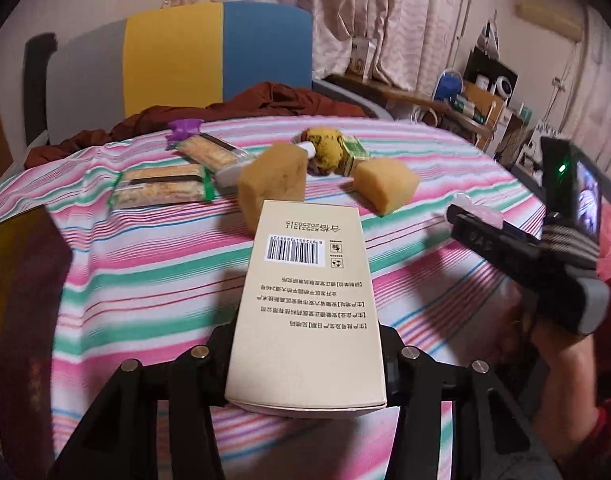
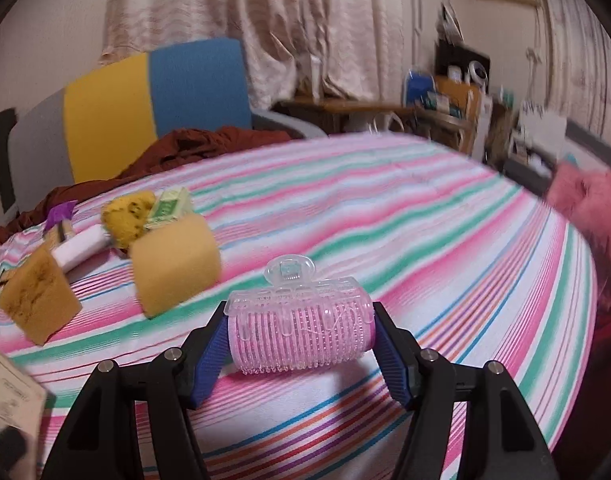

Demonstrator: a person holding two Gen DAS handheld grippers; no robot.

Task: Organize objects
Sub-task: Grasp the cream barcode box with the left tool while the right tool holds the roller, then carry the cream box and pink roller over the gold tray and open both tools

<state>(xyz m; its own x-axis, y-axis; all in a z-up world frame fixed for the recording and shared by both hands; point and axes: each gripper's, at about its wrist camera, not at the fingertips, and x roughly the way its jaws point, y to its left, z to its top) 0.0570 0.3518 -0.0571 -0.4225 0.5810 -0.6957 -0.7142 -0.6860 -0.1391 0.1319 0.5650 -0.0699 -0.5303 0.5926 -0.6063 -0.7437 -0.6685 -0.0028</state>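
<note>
Right now your left gripper (image 1: pixel 305 344) is clamped on a tall beige carton (image 1: pixel 305 304), its fingers pressed against the two long side faces near the carton's closer end. The carton's long axis runs straight away from you along the fingers, its far end pointing toward the cluster of items on the striped bedspread (image 1: pixel 145 272), and the printed face with the barcode is turned upward. It hangs above the cover rather than resting on it.

Your right gripper (image 2: pixel 301 332) holds a pink hair roller with a clear clip (image 2: pixel 301 328). The blue pads (image 2: pixel 209 356) press on the two flat ends of the cylinder, so its long axis lies crosswise, from one finger to the other, and the clip's rounded tab points away from you. The fingers are spread about as wide as the roller is long.

Beyond both tools, two yellow sponge blocks (image 2: pixel 175 260) sit apart on the bedspread, with a mustard plush toy (image 2: pixel 125 216), a small green box (image 2: pixel 169 206), a white tube (image 2: pixel 83 246) and a purple clip (image 1: pixel 183 128) behind them. Two wrapped snack packs (image 1: pixel 161 190) lie further left.
</note>
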